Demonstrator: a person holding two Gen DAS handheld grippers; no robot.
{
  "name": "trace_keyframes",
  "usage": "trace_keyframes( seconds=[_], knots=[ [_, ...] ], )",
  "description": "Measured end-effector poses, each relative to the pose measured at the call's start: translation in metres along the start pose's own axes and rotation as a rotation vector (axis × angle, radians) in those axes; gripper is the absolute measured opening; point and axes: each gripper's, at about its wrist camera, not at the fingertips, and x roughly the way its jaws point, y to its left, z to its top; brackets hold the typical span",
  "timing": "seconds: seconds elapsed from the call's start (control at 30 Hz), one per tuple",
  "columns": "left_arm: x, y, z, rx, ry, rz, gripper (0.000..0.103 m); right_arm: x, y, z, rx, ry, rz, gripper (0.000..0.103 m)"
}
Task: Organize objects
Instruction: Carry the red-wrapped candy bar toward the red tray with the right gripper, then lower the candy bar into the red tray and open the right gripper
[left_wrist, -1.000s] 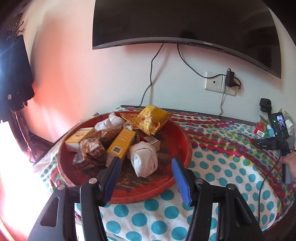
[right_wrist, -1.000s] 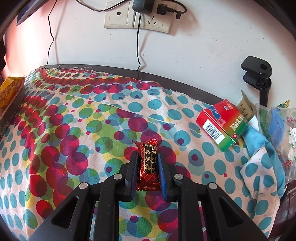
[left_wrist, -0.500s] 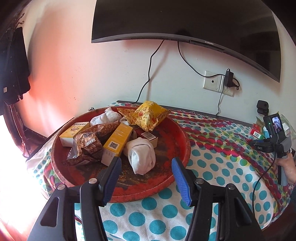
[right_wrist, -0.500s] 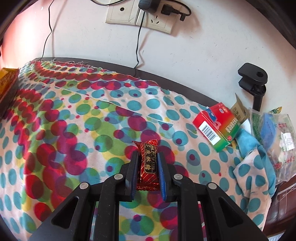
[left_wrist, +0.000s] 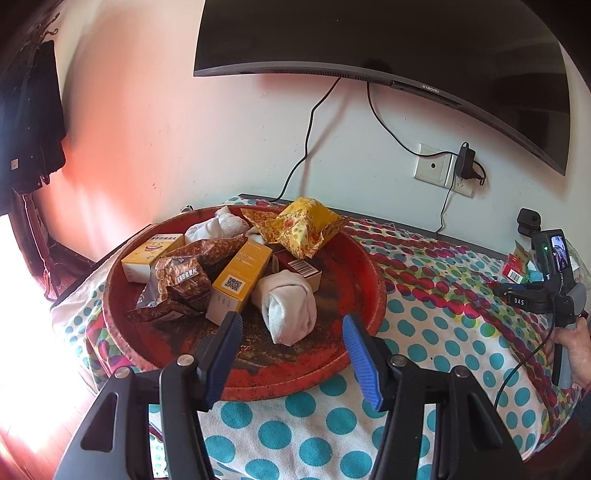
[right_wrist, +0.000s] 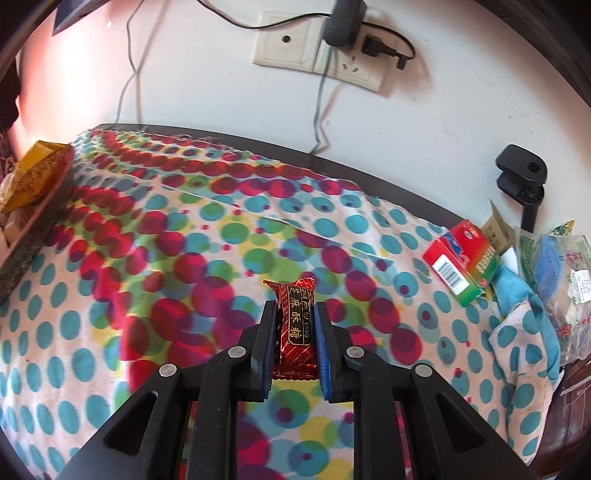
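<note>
Where gold "SU TANG" reads, red candy bar (right_wrist: 296, 328) in right gripper (right_wrist: 294, 325).

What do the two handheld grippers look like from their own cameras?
The left gripper and right gripper match: black plastic linkage arms with triangular cutouts, silver pivot pins, and blue ribbed pads lining the fingers. No cables or markings show on either, and no sleeve is visible.

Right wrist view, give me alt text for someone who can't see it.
The right gripper is shut on a red candy bar above a polka-dot tablecloth. A red and green box lies at right.
</note>
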Motion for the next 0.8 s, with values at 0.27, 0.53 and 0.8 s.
trace_keyframes(
  seconds=[0.27,0.53,0.8],
  knots=[
    [0.004,0.004,-0.001,-0.021,0.021,0.008,0.058,-0.015,0.036,0.009,-0.074,-0.031,0.075,0.018],
    [0.005,0.009,0.0,-0.044,0.028,0.012,0.058,-0.028,0.085,0.029,-0.119,-0.071,0.201,0.018],
    [0.005,0.015,0.0,-0.061,0.024,0.03,0.058,-0.04,0.143,0.037,-0.211,-0.097,0.322,0.018]
  ],
)
